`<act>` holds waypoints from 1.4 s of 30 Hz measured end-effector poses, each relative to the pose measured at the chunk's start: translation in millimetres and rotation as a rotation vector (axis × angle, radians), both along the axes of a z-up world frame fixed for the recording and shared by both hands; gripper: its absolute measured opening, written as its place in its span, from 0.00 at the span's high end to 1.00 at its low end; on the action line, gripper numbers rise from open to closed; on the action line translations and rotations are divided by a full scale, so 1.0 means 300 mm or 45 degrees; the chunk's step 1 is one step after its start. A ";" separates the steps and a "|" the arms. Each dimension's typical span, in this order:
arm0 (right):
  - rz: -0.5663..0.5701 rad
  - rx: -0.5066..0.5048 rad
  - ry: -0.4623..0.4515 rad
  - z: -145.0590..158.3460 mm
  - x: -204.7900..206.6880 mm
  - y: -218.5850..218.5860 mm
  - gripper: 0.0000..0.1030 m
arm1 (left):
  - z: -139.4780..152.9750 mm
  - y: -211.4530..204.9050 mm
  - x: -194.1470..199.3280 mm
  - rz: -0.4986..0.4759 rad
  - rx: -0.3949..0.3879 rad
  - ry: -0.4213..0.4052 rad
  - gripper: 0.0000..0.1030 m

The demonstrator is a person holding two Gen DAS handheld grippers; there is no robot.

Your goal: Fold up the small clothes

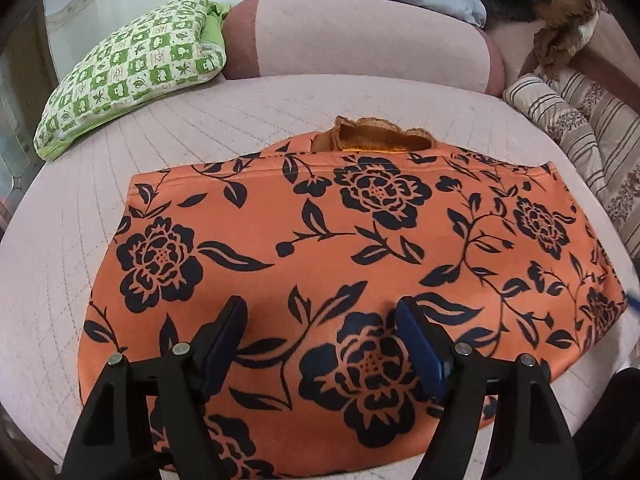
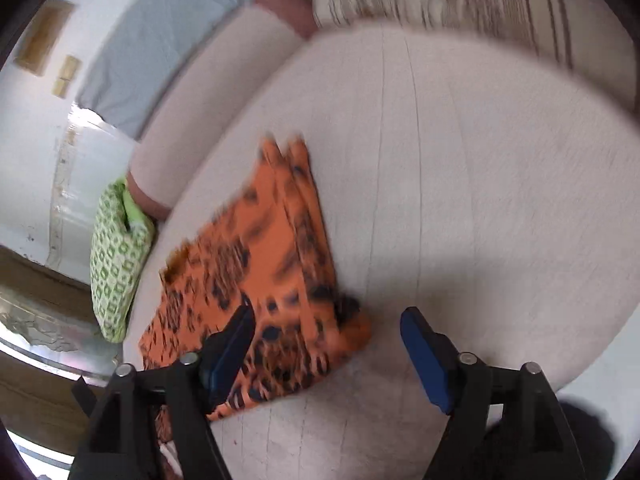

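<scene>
An orange garment with a black flower print (image 1: 340, 248) lies folded flat on the pale pink quilted bed (image 1: 240, 120). A ruffled orange collar (image 1: 376, 136) pokes out at its far edge. My left gripper (image 1: 322, 312) is open and empty, just above the garment's near part. In the blurred right wrist view the same garment (image 2: 260, 272) lies left of centre. My right gripper (image 2: 328, 320) is open and empty above the garment's right edge, its right finger over bare bed (image 2: 460, 200).
A green checked pillow (image 1: 132, 72) lies at the far left of the bed, also in the right wrist view (image 2: 116, 256). A pink bolster (image 1: 360, 40) runs along the back. Striped bedding (image 1: 580, 128) and a brown furry item (image 1: 560, 32) sit at the right.
</scene>
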State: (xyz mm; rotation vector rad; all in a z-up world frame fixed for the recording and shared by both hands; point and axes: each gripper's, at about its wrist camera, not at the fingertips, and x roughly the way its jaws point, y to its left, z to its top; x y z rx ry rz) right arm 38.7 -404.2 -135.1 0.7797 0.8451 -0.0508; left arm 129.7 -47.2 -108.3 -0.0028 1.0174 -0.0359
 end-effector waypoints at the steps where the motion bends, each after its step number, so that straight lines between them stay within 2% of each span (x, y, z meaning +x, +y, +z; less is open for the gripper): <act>1: 0.026 -0.013 -0.011 0.019 0.036 -0.010 0.24 | -0.018 -0.004 0.006 -0.002 0.008 0.018 0.24; 4: 0.166 0.087 -0.045 0.023 0.209 -0.031 0.24 | -0.026 -0.022 -0.001 -0.018 0.054 -0.024 0.24; 6: 0.218 0.047 0.018 -0.009 0.340 -0.027 0.24 | -0.026 -0.015 0.000 -0.017 0.041 -0.024 0.23; 7: 0.284 0.053 0.086 -0.048 0.415 -0.018 0.24 | -0.027 -0.013 0.002 -0.019 0.036 -0.022 0.23; 8: 0.361 0.111 0.175 -0.108 0.481 -0.002 0.29 | -0.026 -0.013 0.002 -0.021 0.036 -0.022 0.23; 9: 0.381 0.111 0.196 -0.128 0.508 0.013 0.56 | -0.027 -0.012 0.002 -0.026 0.039 -0.024 0.23; 10: 0.429 0.017 0.201 -0.109 0.526 0.052 0.71 | -0.027 -0.008 0.002 -0.030 0.041 -0.027 0.23; 11: 0.445 -0.046 0.174 -0.081 0.521 0.077 0.81 | -0.028 -0.007 0.001 -0.035 0.041 -0.031 0.22; 13: 0.404 -0.267 0.097 0.002 0.480 0.126 0.84 | -0.034 -0.006 0.004 -0.041 0.044 -0.039 0.21; 14: 0.367 -0.380 0.103 0.002 0.469 0.138 0.84 | -0.034 -0.010 0.004 -0.039 0.049 -0.041 0.20; 15: 0.352 -0.455 0.158 -0.030 0.475 0.150 0.84 | -0.036 -0.011 0.007 -0.033 0.050 -0.040 0.20; 16: 0.355 -0.464 0.196 -0.063 0.485 0.159 0.84 | -0.035 -0.014 0.008 -0.030 0.054 -0.037 0.20; 17: 0.339 -0.446 0.174 -0.074 0.479 0.159 0.79 | -0.033 -0.015 0.008 -0.029 0.058 -0.031 0.20; 19: 0.303 -0.433 0.132 -0.022 0.450 0.151 0.70 | -0.028 -0.004 0.008 -0.031 0.041 -0.020 0.20; 20: 0.275 -0.444 0.134 0.006 0.429 0.144 0.46 | -0.028 -0.003 0.009 -0.032 0.038 -0.013 0.20; 21: 0.244 -0.461 0.119 0.032 0.403 0.138 0.29 | -0.027 -0.005 0.011 -0.032 0.042 -0.010 0.20; 25: 0.254 -0.441 -0.079 0.178 0.274 0.187 0.29 | -0.028 -0.013 0.014 -0.021 0.056 -0.006 0.20; 27: 0.357 -0.291 -0.164 0.197 0.235 0.228 0.26 | -0.029 -0.014 0.012 -0.021 0.054 -0.006 0.20; 28: 0.404 -0.211 -0.165 0.172 0.231 0.240 0.25 | -0.029 -0.013 0.013 -0.022 0.052 -0.005 0.20; 29: 0.453 -0.107 -0.119 0.112 0.244 0.245 0.24 | -0.029 -0.012 0.012 -0.023 0.051 -0.005 0.20; 30: 0.453 -0.084 -0.056 0.063 0.268 0.240 0.24 | -0.029 -0.012 0.013 -0.023 0.051 -0.002 0.20; 31: 0.404 -0.048 0.088 -0.040 0.297 0.207 0.25 | -0.028 -0.013 0.014 -0.023 0.050 0.001 0.20; 32: 0.346 0.035 0.102 -0.082 0.296 0.170 0.34 | -0.028 -0.014 0.013 -0.024 0.052 0.004 0.20; 33: 0.269 0.107 0.059 -0.067 0.273 0.138 0.37 | -0.027 -0.014 0.013 -0.030 0.056 0.006 0.20; 34: 0.251 0.144 0.034 -0.036 0.258 0.135 0.37 | -0.026 -0.012 0.012 -0.035 0.055 0.004 0.20; 37: 0.364 0.080 -0.121 0.076 0.240 0.179 0.27 | -0.029 -0.015 0.013 -0.029 0.060 0.002 0.20; 38: 0.364 0.046 -0.138 0.070 0.248 0.174 0.20 | -0.029 -0.017 0.012 -0.023 0.062 0.001 0.20; 39: 0.325 0.008 -0.094 0.036 0.267 0.157 0.15 | -0.030 -0.017 0.011 -0.021 0.062 0.000 0.20; 40: 0.269 -0.012 -0.009 -0.025 0.288 0.126 0.15 | -0.028 -0.016 0.011 -0.022 0.060 0.003 0.20; 41: 0.182 0.081 0.089 -0.099 0.298 0.074 0.20 | -0.024 -0.014 0.008 -0.029 0.057 0.009 0.20; 42: 0.114 0.165 0.033 -0.089 0.270 0.043 0.22 | -0.019 -0.011 0.005 -0.036 0.053 0.015 0.20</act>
